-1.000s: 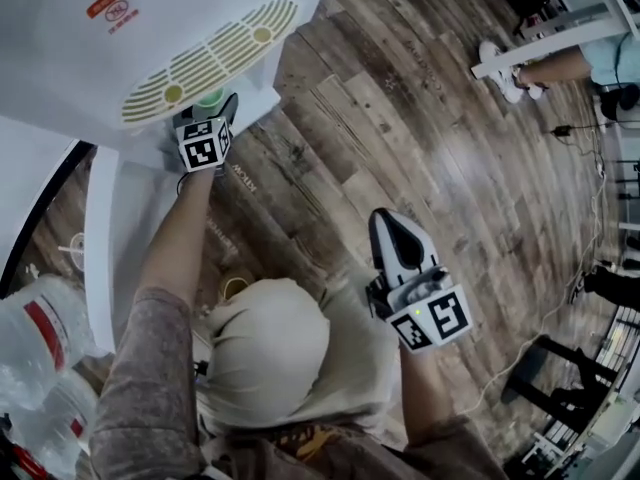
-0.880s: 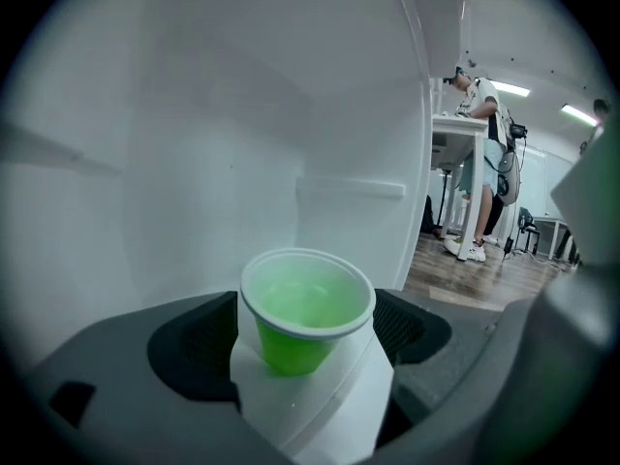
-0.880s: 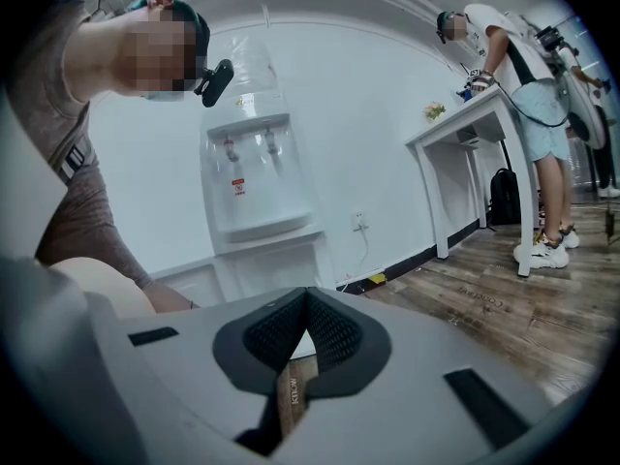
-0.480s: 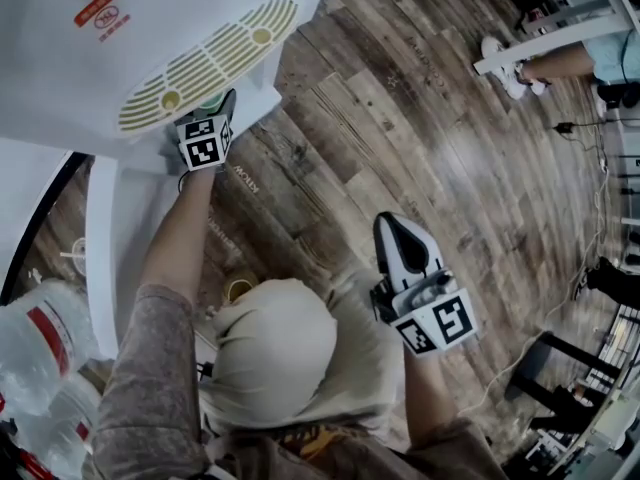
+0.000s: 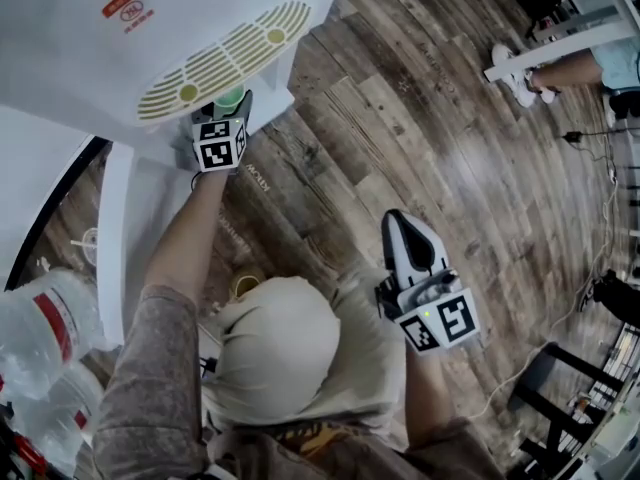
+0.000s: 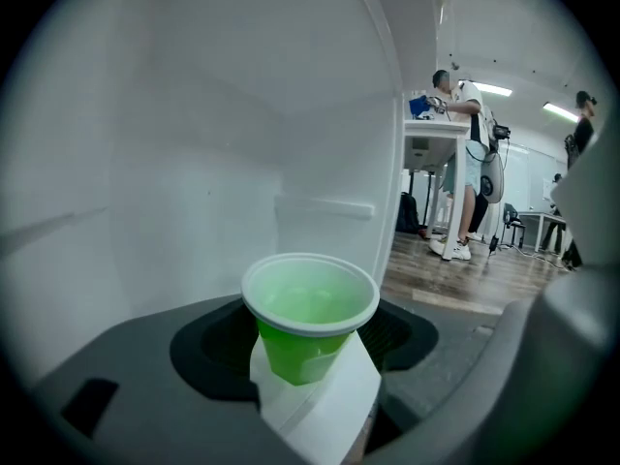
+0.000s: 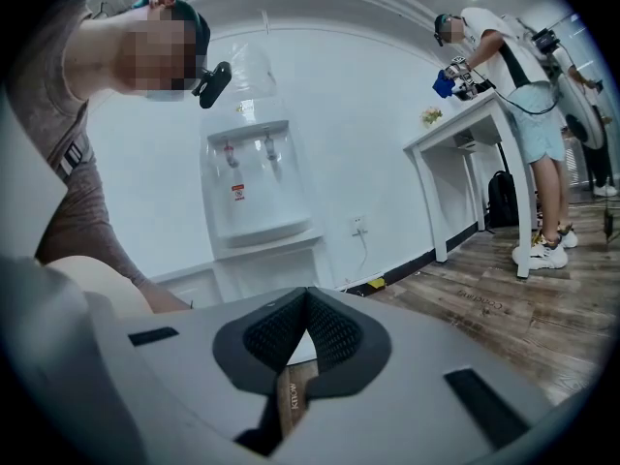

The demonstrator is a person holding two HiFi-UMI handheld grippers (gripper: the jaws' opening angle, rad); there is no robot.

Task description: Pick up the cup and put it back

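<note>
The left hand-held gripper point(image 5: 228, 118) has started closing from its widest spread around the green cup point(image 6: 310, 313), which stands in the water dispenser point(image 5: 215, 58) alcove and is not visibly pinched yet. The lift looks imminent. The right hand-held gripper point(image 5: 405, 230) is pressed together, empty.

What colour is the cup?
Green, translucent, with a white rim. The cup shows best in the left gripper view.
</note>
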